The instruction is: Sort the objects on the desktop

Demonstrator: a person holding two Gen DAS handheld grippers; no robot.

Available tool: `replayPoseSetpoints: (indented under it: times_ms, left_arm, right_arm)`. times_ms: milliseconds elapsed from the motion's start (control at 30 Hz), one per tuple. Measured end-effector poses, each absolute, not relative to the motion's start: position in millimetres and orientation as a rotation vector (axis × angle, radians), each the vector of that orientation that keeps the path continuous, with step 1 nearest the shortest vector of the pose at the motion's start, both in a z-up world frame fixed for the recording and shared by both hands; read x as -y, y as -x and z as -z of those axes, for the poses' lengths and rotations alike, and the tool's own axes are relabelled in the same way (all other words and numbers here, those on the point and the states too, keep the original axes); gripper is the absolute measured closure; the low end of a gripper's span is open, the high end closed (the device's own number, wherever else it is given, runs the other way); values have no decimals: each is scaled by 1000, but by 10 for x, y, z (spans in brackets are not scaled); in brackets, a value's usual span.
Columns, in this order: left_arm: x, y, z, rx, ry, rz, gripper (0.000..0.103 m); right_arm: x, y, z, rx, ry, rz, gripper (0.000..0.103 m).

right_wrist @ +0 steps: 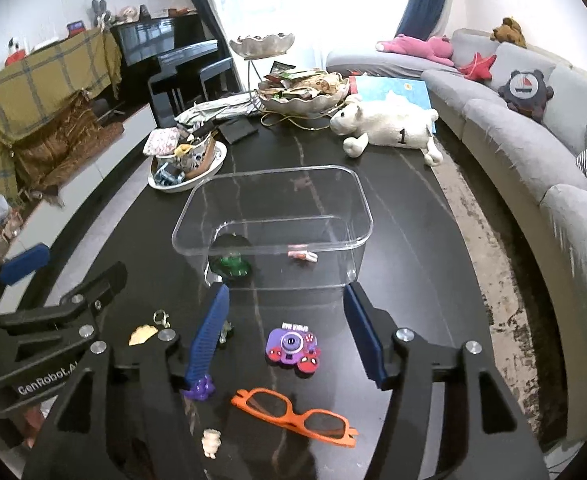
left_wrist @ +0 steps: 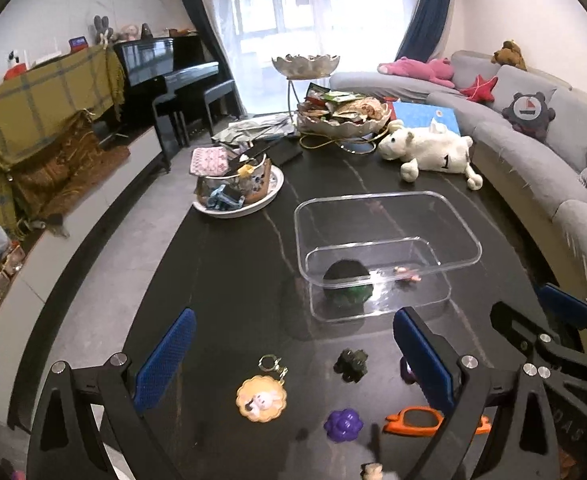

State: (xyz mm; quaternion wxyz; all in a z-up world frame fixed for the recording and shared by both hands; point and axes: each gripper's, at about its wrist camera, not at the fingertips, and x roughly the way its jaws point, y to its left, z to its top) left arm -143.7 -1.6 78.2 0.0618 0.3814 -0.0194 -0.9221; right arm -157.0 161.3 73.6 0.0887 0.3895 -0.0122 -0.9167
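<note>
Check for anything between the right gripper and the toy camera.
Nothing visible. The toy camera lies on bare table in front of the open right gripper; the orange glasses lie nearer, off that path.

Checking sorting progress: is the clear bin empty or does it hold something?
Not empty. The clear bin holds a dark green toy and a small pink piece; the rest of its floor is bare.
</note>
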Motion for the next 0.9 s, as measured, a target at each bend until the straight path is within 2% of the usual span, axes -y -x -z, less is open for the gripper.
replayPoseSetpoints:
  times_ms: [400,733,900]
  left_arm:
    - [142,1098,-652,-29,-1222,2799,7]
    - [177,928,-550,0,-1228,2772,7]
    - [158,834,-431,-2,-1259,2754,14]
  right_arm:
    - [-1544,1206,-704,23,-1132,2707,46]
    - [-1446,1025,-622,8,-1109,2654,46]
    - [-1435,952,-511,1,-1140,2637,46]
